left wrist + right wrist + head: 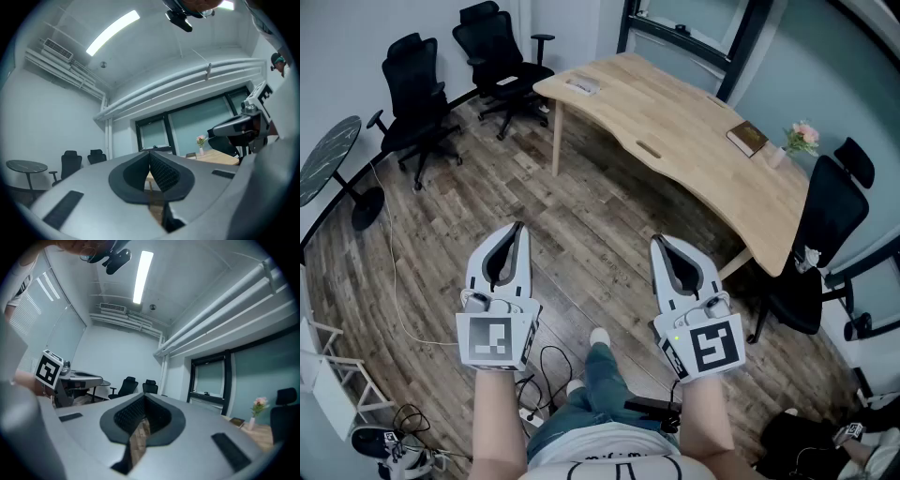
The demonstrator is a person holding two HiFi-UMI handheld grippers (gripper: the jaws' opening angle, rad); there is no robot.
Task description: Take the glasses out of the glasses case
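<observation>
The left tool and the right tool are both clenched and empty, held level over the floor, probably a start pose. The glasses case cannot be identified. A small flat item lies on the distant desk.

I count two grippers: the left gripper and the right gripper. There is one wooden tabletop. On it lie one dark book, one small vase of flowers and one flat pale thing that I cannot identify. Black office chairs are three: one chair, a second chair and a third chair. One round dark table is also there.
</observation>
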